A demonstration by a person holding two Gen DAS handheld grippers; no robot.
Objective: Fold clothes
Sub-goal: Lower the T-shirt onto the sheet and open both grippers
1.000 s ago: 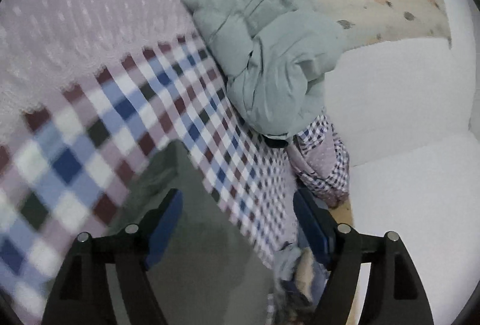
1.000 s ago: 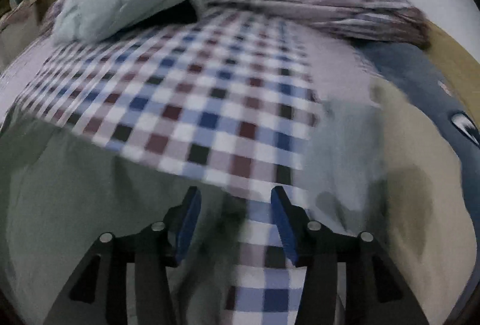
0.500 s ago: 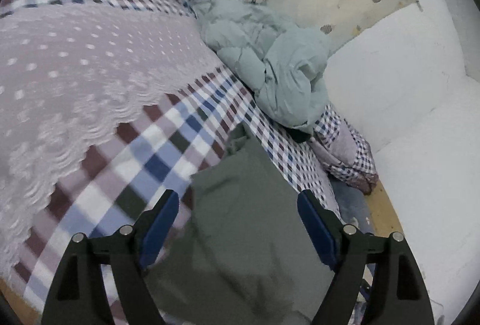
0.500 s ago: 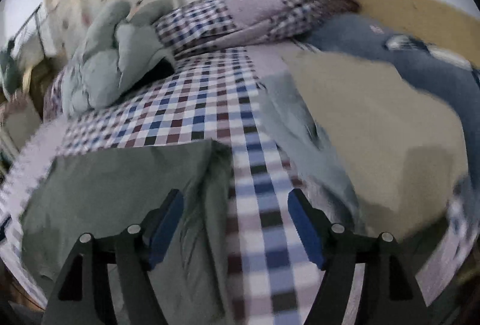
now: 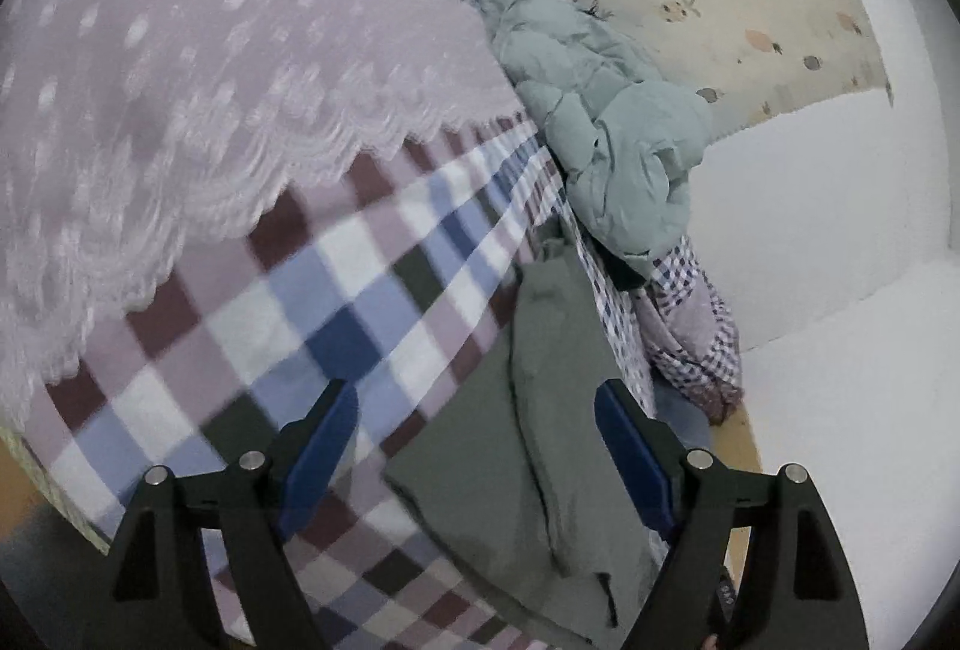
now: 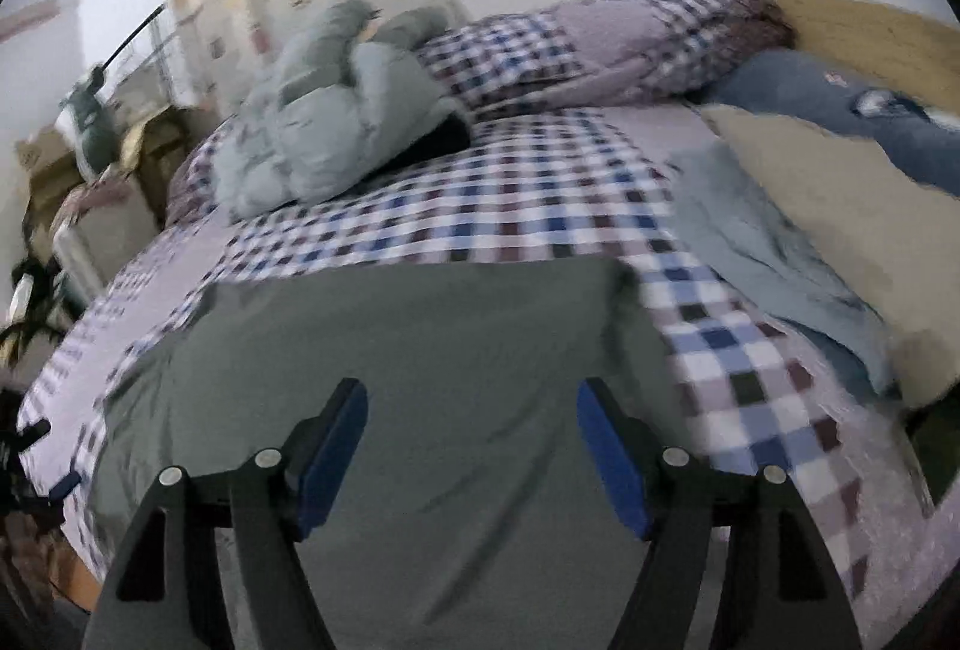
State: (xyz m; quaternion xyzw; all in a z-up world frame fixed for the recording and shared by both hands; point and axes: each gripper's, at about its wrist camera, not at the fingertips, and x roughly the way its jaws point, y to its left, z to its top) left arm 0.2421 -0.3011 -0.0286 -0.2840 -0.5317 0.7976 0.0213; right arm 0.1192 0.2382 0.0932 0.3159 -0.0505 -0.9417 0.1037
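A dark grey-green garment lies spread flat on the checked bedspread. In the right wrist view it fills the lower middle, and my right gripper hovers open above it, nothing between the blue pads. In the left wrist view the same garment lies as a long strip with a raised fold along it. My left gripper is open over its near end and the checked bedspread, holding nothing.
A pale green puffer jacket is heaped at the bed's far side beside a checked pillow. A beige and light blue pile and a dark blue garment lie at right. White lace cover spans the left; a white wall bounds the bed.
Both grippers pulled back and rose from the bed. The right gripper opened wider, and the grey-green garment now lies flat and released beneath it. The left view swung toward the lace cover.
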